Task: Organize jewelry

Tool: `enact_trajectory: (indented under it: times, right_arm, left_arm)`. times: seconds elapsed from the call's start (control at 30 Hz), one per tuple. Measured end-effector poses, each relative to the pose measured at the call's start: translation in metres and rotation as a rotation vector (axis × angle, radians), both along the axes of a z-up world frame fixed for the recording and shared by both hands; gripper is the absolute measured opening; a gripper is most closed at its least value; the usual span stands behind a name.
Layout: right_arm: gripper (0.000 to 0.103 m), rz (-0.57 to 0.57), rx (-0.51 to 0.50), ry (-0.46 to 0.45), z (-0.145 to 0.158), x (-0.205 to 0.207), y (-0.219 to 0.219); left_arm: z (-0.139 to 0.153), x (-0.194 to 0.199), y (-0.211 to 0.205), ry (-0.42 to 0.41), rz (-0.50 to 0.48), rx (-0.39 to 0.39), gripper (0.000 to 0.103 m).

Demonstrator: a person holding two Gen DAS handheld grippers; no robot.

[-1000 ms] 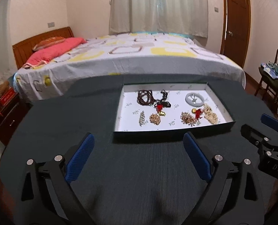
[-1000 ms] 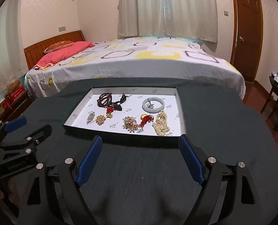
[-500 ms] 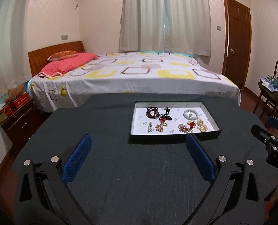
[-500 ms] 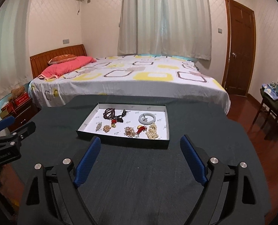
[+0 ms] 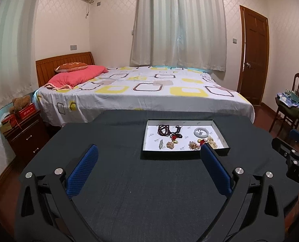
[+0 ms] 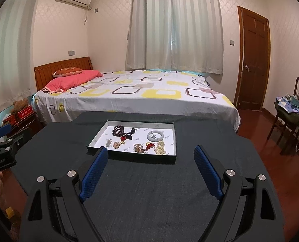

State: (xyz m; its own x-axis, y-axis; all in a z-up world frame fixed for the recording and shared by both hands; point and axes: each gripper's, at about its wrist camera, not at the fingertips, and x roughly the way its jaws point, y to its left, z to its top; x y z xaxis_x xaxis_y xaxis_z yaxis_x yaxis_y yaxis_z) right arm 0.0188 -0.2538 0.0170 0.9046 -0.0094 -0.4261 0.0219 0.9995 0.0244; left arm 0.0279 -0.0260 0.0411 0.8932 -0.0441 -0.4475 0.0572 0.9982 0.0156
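Each tool [image 5: 148,153] [image 6: 150,153] is black-framed, with blue textured pads [image 6: 93,174] and silver screws.

White letters "DAS" show on the black body of the right gripper [image 5: 298,149]; the left gripper [image 6: 2,141] bears pale lettering too blurred to read; small grey print dots the tray [image 6: 170,141], illegible.

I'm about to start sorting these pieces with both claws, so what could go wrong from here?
The dark bead strand lies against the black corded piece and red charm; lifting one may drag the others. The pale bangle looks smooth and may slip from the pads. The shallow tray could slide on the dark cloth.
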Motion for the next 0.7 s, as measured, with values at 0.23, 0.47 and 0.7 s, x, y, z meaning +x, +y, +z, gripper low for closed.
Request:
enact_trajectory:
  times: [0.23, 0.47, 0.7]
  right_arm:
    - [0.084, -0.001, -0.004, -0.014, 0.0021, -0.0062, 0.0019]
    - [0.084, 0.001, -0.007, -0.014, 0.0027, -0.0057, 0.0032]
    - [0.084, 0.001, -0.006, -0.012, 0.0027, -0.0063, 0.0043]
  left_arm:
    - [0.0041, -0.0065, -0.0013, -0.017, -0.003, 0.0, 0.099]
    - [0.0042, -0.0075, -0.0015, -0.018, -0.003, -0.001, 0.099]
    - [0.0029, -0.0079, -0.0007, -0.012, -0.003, 0.0, 0.099]
